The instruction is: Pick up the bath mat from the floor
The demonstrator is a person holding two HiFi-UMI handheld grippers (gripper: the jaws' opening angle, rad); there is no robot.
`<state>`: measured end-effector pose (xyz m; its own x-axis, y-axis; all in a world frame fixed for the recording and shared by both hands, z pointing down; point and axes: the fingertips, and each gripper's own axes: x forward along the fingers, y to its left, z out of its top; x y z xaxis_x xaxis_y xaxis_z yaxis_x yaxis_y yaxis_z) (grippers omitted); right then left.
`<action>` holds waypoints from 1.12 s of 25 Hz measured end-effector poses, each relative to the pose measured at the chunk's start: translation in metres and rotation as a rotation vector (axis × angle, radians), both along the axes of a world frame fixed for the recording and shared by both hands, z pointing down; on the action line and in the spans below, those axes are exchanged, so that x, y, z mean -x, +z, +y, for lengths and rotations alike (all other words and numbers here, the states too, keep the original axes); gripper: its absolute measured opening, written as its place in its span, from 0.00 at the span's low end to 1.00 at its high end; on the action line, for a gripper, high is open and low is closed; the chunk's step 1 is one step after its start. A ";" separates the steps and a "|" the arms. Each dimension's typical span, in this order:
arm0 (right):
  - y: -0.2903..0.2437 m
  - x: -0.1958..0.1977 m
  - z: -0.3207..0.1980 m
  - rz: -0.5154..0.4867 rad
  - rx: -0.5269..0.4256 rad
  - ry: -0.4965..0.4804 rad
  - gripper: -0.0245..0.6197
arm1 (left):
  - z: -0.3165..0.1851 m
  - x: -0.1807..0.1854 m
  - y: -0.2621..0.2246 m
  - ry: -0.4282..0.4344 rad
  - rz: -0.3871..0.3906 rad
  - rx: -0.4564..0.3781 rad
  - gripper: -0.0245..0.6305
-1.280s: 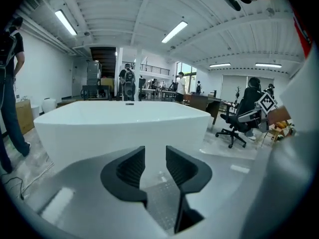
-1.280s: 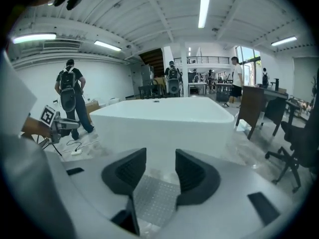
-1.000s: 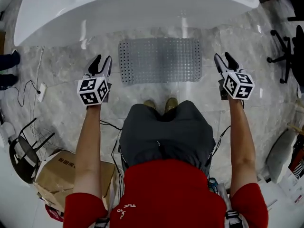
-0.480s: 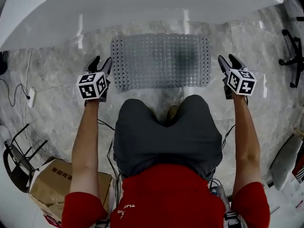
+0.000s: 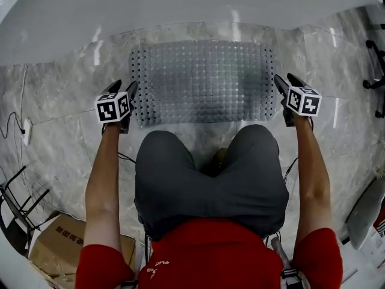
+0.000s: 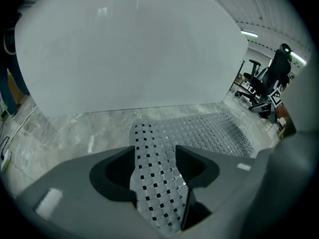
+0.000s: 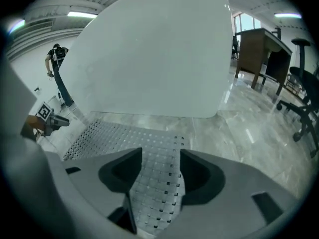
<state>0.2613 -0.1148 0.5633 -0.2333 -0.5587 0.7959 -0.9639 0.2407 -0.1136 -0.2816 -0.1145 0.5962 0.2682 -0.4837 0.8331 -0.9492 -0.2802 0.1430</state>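
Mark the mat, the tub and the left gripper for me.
mat (image 5: pixel 204 80), head view, middle of its studded surface.
tub (image 5: pixel 150 11), head view, white outer wall.
left gripper (image 5: pixel 124 87), head view, midway between its fingertips.

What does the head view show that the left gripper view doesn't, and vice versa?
Head view only: the person's arms, red shirt and a cardboard box. Left gripper view only: a ceiling light strip, and the end of the bath mat lying ungripped between the jaws of the left gripper, which have just been opening. Both: the bath mat, white bathtub and marble floor.
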 end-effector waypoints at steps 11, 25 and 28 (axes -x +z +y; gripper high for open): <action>0.106 -0.030 0.016 0.035 0.175 0.030 0.41 | 0.014 0.006 0.089 0.002 -0.039 0.144 0.45; 0.161 -0.044 0.019 0.055 0.288 0.076 0.49 | 0.017 0.017 0.132 -0.067 -0.015 0.215 0.51; 0.163 -0.041 0.019 0.029 0.299 0.086 0.49 | 0.018 0.019 0.132 -0.069 -0.018 0.209 0.52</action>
<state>0.3027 -0.0953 0.7259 -0.1703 -0.3154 0.9336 -0.9831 0.1184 -0.1393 -0.3009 -0.0969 0.7285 0.2243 -0.3170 0.9215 -0.9681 -0.1808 0.1735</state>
